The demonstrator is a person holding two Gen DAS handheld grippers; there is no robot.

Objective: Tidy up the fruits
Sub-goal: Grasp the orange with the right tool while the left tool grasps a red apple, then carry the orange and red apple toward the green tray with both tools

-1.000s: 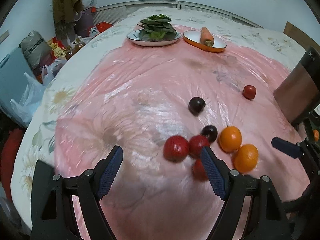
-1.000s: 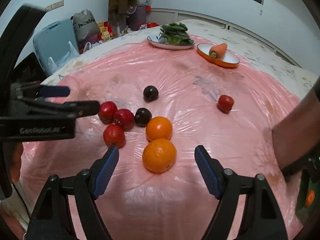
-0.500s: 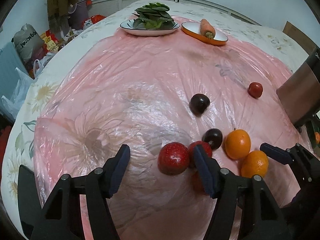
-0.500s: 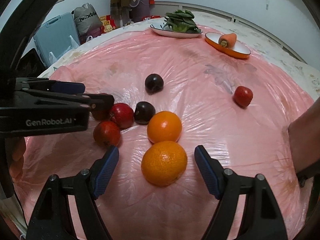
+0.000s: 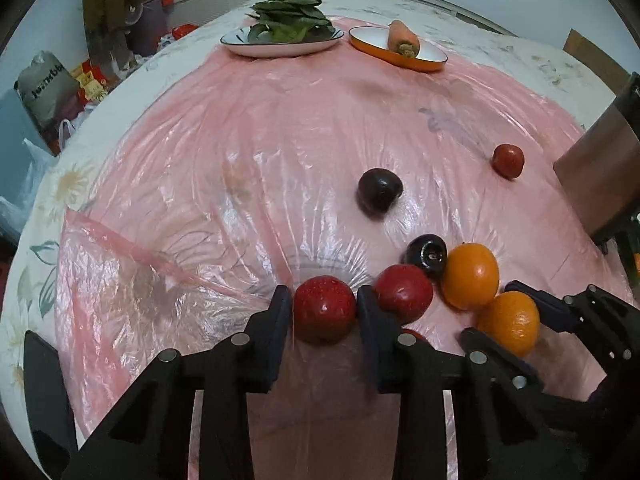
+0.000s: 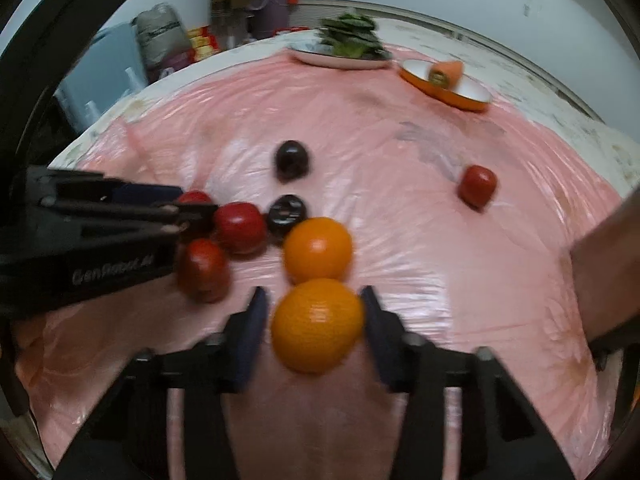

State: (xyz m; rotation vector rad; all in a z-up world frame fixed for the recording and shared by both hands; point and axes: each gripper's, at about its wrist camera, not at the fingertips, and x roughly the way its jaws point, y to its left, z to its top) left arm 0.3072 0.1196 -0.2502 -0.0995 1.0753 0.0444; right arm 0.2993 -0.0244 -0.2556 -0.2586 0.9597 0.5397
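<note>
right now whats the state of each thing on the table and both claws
left claw: closing, red apple between its pads
red apple: on the pink sheet, pads at both sides
right claw: closing around near orange
near orange: on the sheet, touching the far orange
far orange: loose
lone plum: loose, apart from the cluster
small red fruit: loose, far right
carrot: lying in orange dish
greens: piled on white plate
</note>
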